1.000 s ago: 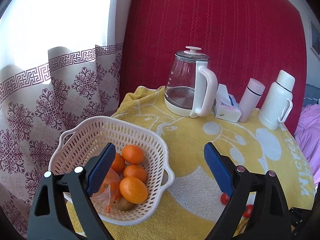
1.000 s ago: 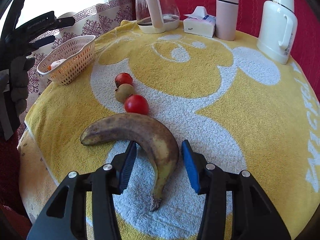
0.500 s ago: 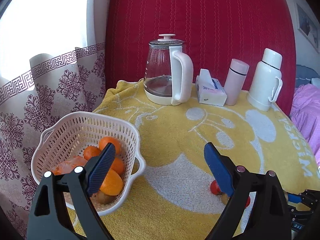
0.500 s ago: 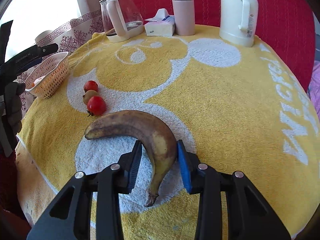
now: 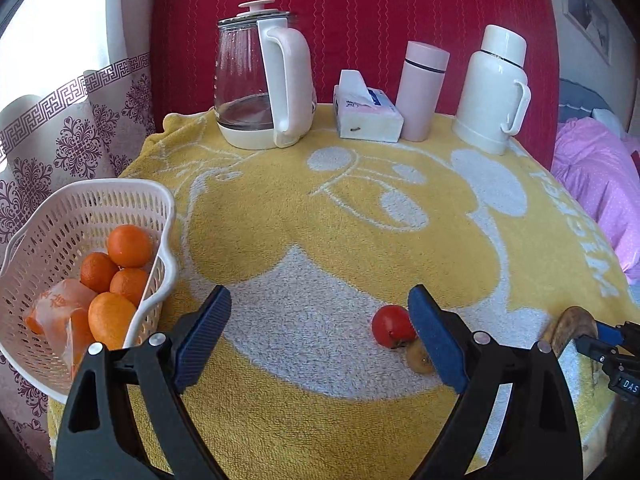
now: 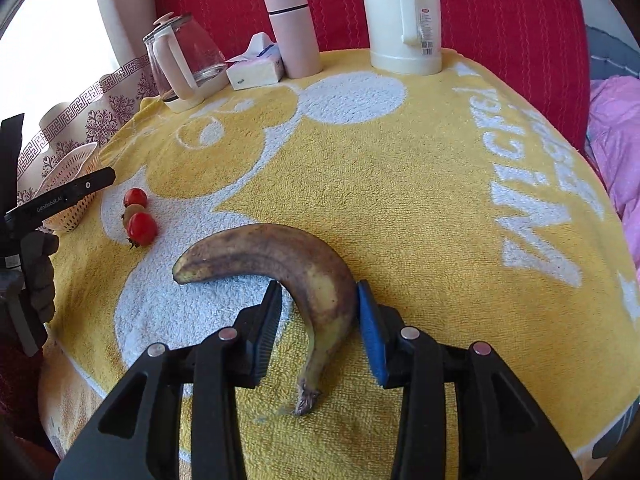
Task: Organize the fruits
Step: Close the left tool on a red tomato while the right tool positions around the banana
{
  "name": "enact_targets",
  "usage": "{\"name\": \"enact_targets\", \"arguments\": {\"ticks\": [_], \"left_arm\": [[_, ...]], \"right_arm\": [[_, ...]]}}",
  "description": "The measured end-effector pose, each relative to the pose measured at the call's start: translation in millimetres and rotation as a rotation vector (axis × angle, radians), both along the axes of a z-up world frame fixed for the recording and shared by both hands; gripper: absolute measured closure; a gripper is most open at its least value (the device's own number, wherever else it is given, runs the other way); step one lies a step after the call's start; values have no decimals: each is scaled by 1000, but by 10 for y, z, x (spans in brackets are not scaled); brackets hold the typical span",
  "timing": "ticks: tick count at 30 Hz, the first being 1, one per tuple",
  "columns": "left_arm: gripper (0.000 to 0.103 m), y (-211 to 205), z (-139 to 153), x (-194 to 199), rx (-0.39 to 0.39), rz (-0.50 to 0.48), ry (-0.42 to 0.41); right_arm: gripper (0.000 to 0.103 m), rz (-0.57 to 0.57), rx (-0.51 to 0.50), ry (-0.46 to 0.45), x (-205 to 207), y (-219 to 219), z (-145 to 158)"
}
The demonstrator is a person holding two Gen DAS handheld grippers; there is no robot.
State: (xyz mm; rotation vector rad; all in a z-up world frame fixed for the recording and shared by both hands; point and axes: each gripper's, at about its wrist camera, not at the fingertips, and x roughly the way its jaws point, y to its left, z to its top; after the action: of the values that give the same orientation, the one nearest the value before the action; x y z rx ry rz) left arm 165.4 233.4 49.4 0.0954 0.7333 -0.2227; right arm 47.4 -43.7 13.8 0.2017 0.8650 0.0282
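A brown-spotted banana (image 6: 280, 254) lies on the yellow towel (image 6: 400, 184). My right gripper (image 6: 318, 292) is shut on the banana's lower half, one pad on each side. Left of it sit two red tomatoes (image 6: 141, 227) with a small brown fruit (image 6: 134, 213) between them. My left gripper (image 5: 318, 300) hangs open over the towel, holding nothing. One tomato (image 5: 390, 326) and the brown fruit (image 5: 418, 356) lie just beside its right pad. The white basket (image 5: 160, 200) at the left holds several oranges (image 5: 130, 246) and a bagged orange piece.
Along the back stand a glass kettle (image 5: 256, 92), a tissue box (image 5: 366, 114), a pink flask (image 5: 420, 88) and a white thermos (image 5: 494, 92). A patterned curtain (image 5: 60, 132) hangs past the left edge, and pink bedding (image 5: 596, 184) lies to the right.
My left gripper swung right, away from above the basket, towards the tomatoes. My right gripper narrowed onto the banana and turned; the banana stays on the towel.
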Motion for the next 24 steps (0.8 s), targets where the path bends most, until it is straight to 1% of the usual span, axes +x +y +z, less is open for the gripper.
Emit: {"name": "enact_targets", "arguments": {"ticks": [3, 5, 7, 14, 18, 22, 24], "left_arm": [[17, -96, -73, 11, -11, -58, 33], [25, -157, -132, 28, -22, -97, 64], [31, -197, -201, 59, -32, -116, 97], [31, -140, -268, 118, -95, -119, 141], [31, -71, -267, 127, -111, -98, 150], [31, -5, -275, 133, -117, -71, 157], [31, 5, -249, 110, -98, -56, 136]], "right_arm": [[63, -4, 17, -5, -14, -20, -3], [63, -3, 24, -10, -24, -22, -1], [63, -1, 30, -14, -27, -29, -2], [62, -2, 50, -22, -45, -45, -5], [62, -2, 56, -25, -46, -48, -6], [62, -2, 64, -26, -40, -67, -12], [62, -2, 67, -26, -37, -74, -13]]}}
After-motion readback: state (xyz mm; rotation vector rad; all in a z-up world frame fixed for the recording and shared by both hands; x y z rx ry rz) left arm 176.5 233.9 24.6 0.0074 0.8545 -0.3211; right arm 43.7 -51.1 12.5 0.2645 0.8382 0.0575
